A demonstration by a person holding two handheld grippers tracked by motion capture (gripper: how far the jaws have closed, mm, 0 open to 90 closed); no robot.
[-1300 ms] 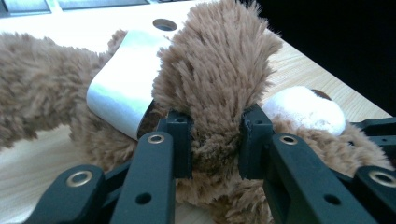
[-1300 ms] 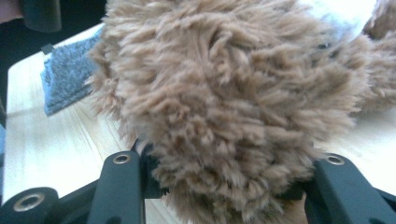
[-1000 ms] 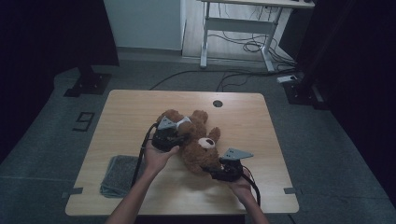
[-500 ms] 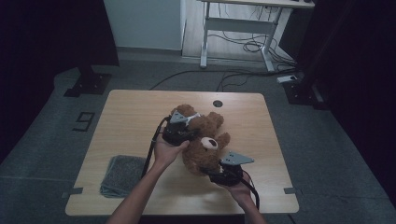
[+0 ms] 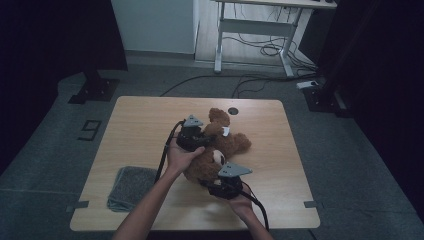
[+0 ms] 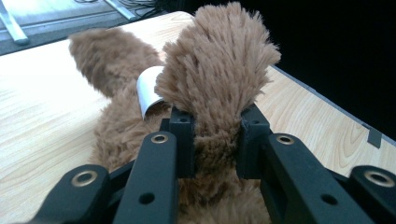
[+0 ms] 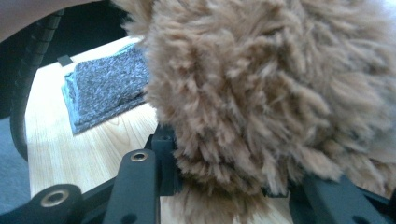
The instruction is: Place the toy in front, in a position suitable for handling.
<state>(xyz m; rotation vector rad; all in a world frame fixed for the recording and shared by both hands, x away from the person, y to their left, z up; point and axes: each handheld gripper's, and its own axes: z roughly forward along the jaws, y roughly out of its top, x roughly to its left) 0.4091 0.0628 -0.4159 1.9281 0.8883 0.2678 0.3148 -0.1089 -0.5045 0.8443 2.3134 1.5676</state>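
The brown plush teddy bear (image 5: 220, 145) lies near the middle of the pale wooden bench (image 5: 140, 125), its limbs splayed toward the far side and its pale muzzle turned toward the person. It looks light and thoroughly soft: the long fur flattens under any squeeze, so a grip sinks in before it bites, and the body would sag from wherever it is lifted. The limbs and ears are the natural handles, being narrow enough for the jaws to span, while the round belly would likely slip out.

The left claw (image 6: 212, 140) already has one fluffy limb pinched between its black jaws, which stand fairly narrow and press into the fur on both sides; a white sewn-in label (image 6: 148, 91) curls out just beside it. The right claw (image 7: 219, 179) has been closing in this last moment on a thick tuft at the bear's near end, and fur bulges out over both jaws, so I take it as holding there too. From above, the left claw (image 5: 192, 136) sits at the bear's far-left side and the right claw (image 5: 227, 182) at its near edge.

A folded grey knitted cloth (image 5: 129, 187) lies at the near-left corner, well apart from the bear. A small dark round hole (image 5: 233, 110) marks the far side of the bench. Nothing crowds the bear; the trailing black cables (image 5: 165, 150) are the only things likely to snag.
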